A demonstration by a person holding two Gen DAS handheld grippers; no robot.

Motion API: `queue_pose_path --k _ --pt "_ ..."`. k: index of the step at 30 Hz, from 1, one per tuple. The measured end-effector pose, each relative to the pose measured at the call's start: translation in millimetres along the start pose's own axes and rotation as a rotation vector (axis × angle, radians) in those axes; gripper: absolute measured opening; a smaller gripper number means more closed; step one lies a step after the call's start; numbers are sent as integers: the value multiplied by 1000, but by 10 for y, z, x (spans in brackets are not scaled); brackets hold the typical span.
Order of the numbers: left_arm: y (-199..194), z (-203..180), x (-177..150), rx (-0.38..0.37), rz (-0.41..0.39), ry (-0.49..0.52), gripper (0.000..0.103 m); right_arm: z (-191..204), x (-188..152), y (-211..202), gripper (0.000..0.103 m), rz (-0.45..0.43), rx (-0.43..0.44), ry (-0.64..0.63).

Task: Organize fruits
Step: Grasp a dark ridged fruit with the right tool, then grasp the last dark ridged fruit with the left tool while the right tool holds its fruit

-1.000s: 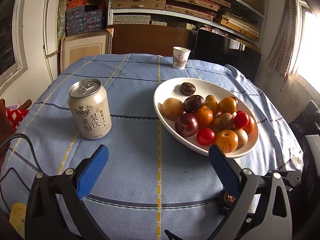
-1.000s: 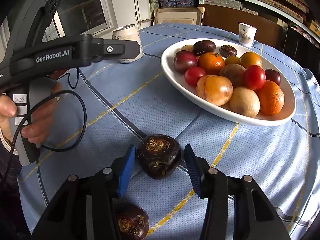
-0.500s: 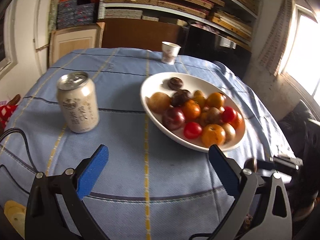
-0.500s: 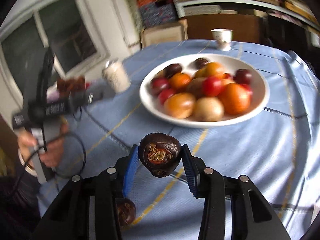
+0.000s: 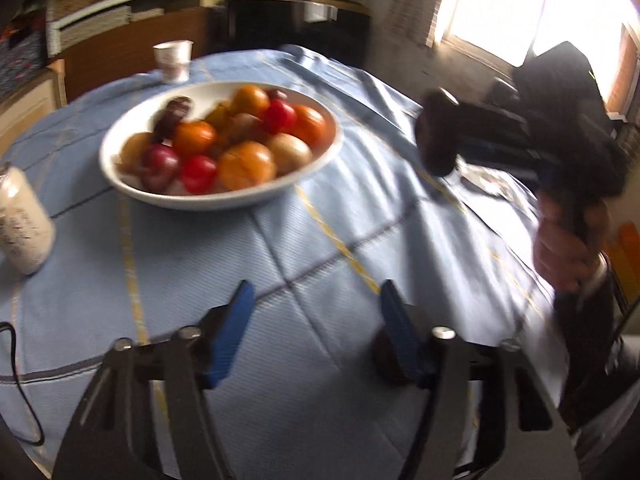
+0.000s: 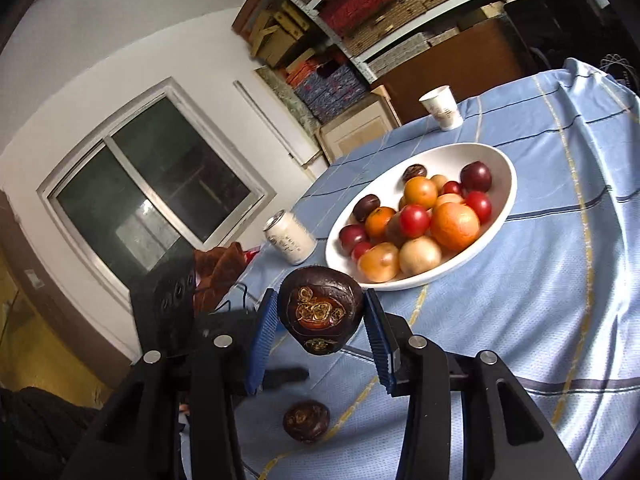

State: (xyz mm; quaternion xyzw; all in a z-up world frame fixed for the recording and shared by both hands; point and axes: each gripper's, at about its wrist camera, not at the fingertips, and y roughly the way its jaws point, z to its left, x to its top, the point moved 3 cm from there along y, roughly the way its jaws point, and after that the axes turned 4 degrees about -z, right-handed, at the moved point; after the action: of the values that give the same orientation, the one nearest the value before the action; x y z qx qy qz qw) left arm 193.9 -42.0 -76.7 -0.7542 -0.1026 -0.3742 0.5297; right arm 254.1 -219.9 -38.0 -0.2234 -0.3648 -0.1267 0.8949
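My right gripper point(image 6: 320, 320) is shut on a dark brown mangosteen point(image 6: 320, 314) and holds it in the air, short of the white bowl point(image 6: 504, 160) of mixed fruits. The same gripper and fruit point(image 5: 438, 136) show at the right of the left wrist view. A second mangosteen point(image 6: 306, 420) lies on the blue tablecloth below. My left gripper point(image 5: 316, 336) is open over the cloth near the bowl point(image 5: 120, 176); a dark fruit point(image 5: 384, 356) sits partly hidden behind its right finger.
A drink can point(image 6: 289, 236) stands left of the bowl, also in the left wrist view point(image 5: 22, 224). A paper cup point(image 6: 441, 107) stands at the table's far side. Shelves of boxes, a window and a wall lie behind. The tablecloth drops off at the edges.
My right gripper lifted the mangosteen higher and tilted up. My left gripper swung right and narrowed its opening; the bowl now sits upper left in its view.
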Motion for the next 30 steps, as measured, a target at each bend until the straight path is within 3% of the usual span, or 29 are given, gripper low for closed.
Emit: queue_pose_path --k 4,13,20,30 --pt "48 -188 -84 -39 27 80 48 5 -34 5 44 13 -2 -1" --pt "25 -402 -204 -172 66 159 48 36 -62 -4 44 13 -3 -8" --pt "148 -453 -287 -136 116 198 44 42 -74 5 44 14 -10 -2" --pt "136 -410 -259 -140 106 181 40 26 -90 13 44 23 -13 0"
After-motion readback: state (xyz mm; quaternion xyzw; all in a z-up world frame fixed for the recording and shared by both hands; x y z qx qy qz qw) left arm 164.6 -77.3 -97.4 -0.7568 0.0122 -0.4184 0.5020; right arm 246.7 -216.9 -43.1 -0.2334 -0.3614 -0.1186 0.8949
